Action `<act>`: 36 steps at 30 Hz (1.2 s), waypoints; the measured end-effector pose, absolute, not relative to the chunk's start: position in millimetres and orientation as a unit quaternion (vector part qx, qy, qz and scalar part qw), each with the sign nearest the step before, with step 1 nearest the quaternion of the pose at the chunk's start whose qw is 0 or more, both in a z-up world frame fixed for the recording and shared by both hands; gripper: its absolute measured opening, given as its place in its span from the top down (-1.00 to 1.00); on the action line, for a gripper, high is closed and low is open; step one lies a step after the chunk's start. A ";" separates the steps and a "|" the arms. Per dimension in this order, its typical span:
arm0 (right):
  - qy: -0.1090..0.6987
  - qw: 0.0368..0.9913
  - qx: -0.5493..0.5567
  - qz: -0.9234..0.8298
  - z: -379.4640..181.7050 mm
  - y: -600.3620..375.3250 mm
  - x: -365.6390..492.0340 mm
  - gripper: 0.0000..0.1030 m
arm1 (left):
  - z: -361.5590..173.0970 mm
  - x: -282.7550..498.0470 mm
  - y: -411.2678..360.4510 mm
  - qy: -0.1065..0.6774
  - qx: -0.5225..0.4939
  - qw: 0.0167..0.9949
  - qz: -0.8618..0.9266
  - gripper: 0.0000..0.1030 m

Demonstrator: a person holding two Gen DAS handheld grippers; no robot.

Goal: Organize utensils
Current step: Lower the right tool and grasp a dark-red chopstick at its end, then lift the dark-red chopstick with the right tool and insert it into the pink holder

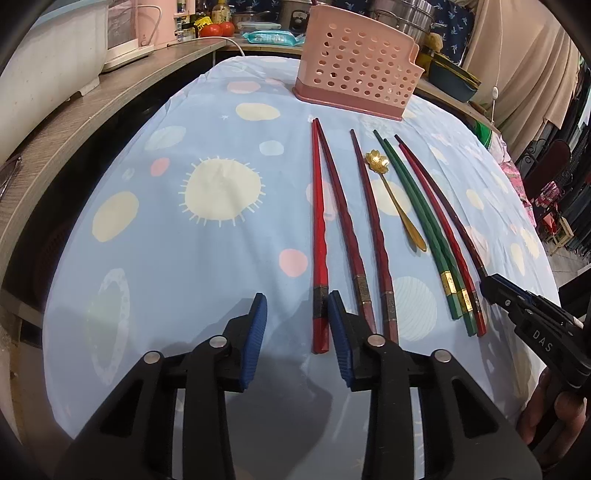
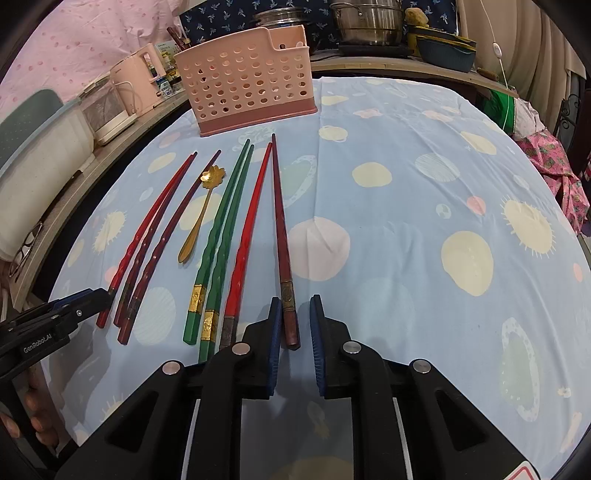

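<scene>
Several red, dark red and green chopsticks lie side by side on a blue patterned cloth, with a gold flower-bowl spoon among them. A pink perforated utensil holder stands at the far edge; it also shows in the right wrist view. My left gripper is open, its right pad beside the handle of the leftmost red chopstick. My right gripper is open, its jaws either side of the handle of the rightmost dark red chopstick. The green pair lies left of it.
A wooden counter runs along the left with a pink kettle and white appliances. Steel pots and dishes stand behind the holder. Pink cloth hangs at the right edge of the table.
</scene>
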State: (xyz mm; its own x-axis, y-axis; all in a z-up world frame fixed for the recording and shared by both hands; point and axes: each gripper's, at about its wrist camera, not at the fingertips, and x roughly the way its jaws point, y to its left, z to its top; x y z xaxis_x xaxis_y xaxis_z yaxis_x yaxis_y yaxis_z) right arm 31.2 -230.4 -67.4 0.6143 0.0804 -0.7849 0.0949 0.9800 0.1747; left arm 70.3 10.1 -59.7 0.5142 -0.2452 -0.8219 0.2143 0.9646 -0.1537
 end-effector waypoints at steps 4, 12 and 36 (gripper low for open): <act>0.438 0.893 0.100 -0.002 -67.4 -230.5 30.2 0.79 | -59.1 67.2 7.7 0.476 -0.012 0.869 -0.136 0.45; 0.438 0.893 0.100 -0.001 -67.5 -230.6 29.7 0.84 | -60.5 66.2 5.0 0.477 -0.014 0.867 -0.146 0.68; 0.332 0.933 0.141 0.012 24.7 -257.5 24.1 0.86 | 26.6 78.5 31.5 0.396 -0.074 0.902 -0.155 0.86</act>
State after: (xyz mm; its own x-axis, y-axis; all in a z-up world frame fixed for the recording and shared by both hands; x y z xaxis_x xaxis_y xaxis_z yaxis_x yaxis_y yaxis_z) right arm 24.1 -257.5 24.7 0.7798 0.1161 -0.6152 0.0709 0.9599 0.2711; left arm 78.5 31.5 26.6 0.6391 -0.3372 -0.6913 0.2208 0.9414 -0.2550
